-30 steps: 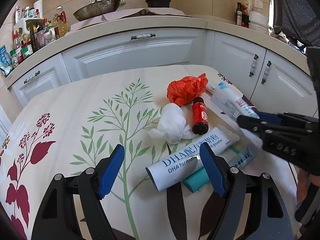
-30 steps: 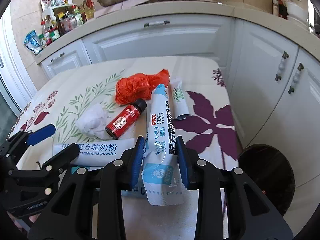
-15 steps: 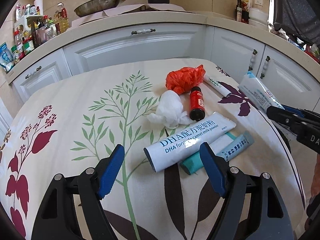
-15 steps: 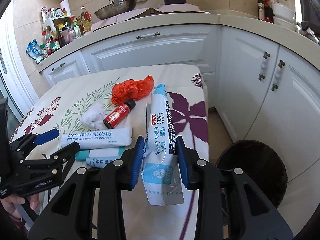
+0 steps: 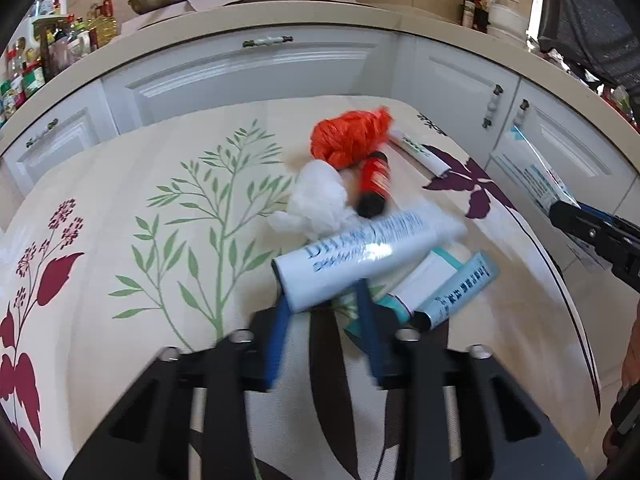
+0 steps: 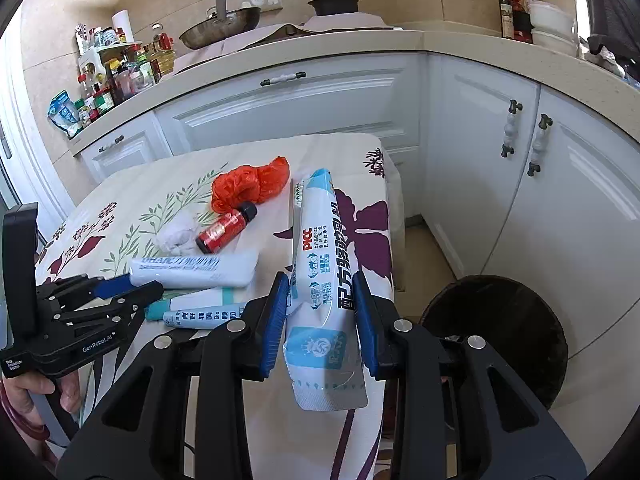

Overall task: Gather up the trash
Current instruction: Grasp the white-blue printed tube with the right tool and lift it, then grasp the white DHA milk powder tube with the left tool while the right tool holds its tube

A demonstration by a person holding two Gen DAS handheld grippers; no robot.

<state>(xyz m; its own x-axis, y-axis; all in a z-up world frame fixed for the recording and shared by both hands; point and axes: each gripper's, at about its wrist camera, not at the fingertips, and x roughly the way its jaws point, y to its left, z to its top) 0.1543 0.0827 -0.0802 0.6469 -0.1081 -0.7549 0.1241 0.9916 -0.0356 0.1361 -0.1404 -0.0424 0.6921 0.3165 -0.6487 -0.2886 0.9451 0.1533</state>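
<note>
PKCC sachet [image 6: 326, 280] (blue-white) clamped in right hand-held gripper [image 6: 322, 320].

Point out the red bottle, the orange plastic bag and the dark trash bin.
red bottle [image 6: 223, 229]: right wrist view, on its red label.
orange plastic bag [image 5: 349, 137]: left wrist view, middle of the crumpled bundle.
dark trash bin [image 6: 496, 292]: right wrist view, on its far rim.

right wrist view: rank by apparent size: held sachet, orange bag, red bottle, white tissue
1. held sachet, largest, though it is nearest the camera, so that inflates it
2. orange bag
3. red bottle and white tissue look alike; not ranking them
</note>
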